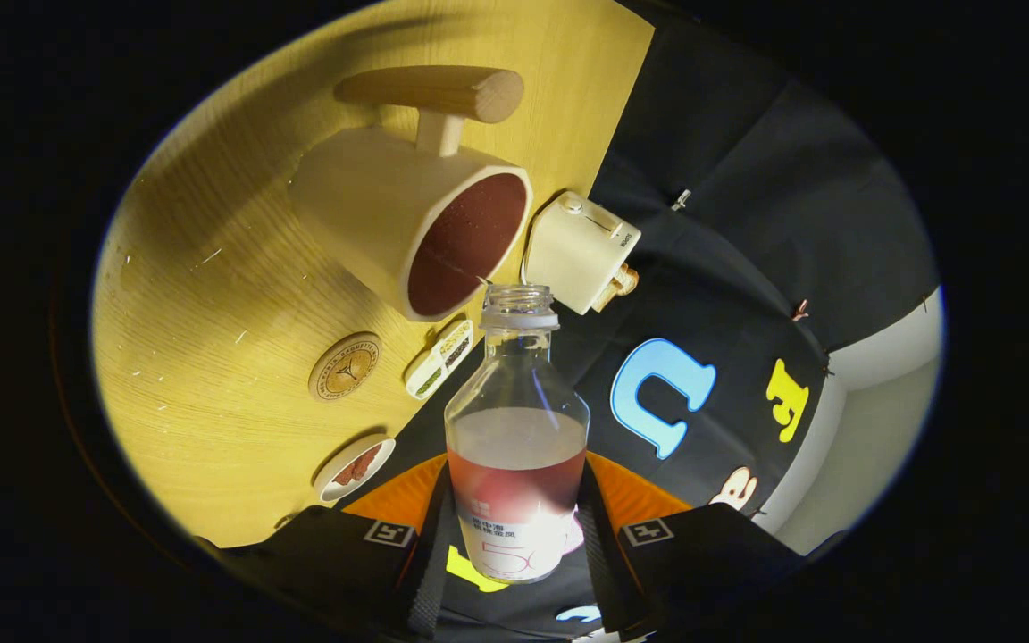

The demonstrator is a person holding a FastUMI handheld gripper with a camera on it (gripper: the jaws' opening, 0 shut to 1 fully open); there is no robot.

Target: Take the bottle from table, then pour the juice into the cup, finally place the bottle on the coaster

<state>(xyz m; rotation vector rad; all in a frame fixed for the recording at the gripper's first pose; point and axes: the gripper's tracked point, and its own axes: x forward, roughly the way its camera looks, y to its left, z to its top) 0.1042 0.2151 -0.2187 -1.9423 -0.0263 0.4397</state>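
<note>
Bottle point(516, 446) clamped between both fingers of the hand-held gripper point(514, 536), lifted off the tabletop point(211, 295), cap off, neck close to the rim of the cup point(416, 232). Reddish juice in both cup and bottle, so pouring looks under way or nearly over. Left to do: setting the bottle on the round coaster point(345, 366), beside the cup. Gripper rolled well over, tabletop and cup seen steeply tilted.

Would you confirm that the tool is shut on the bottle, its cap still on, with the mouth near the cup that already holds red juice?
Not quite: the gripper view shows the bottle uncapped, its mouth open. The rest holds: the tool grips the bottle between both fingers, mouth near the cup, which holds red juice.
</note>
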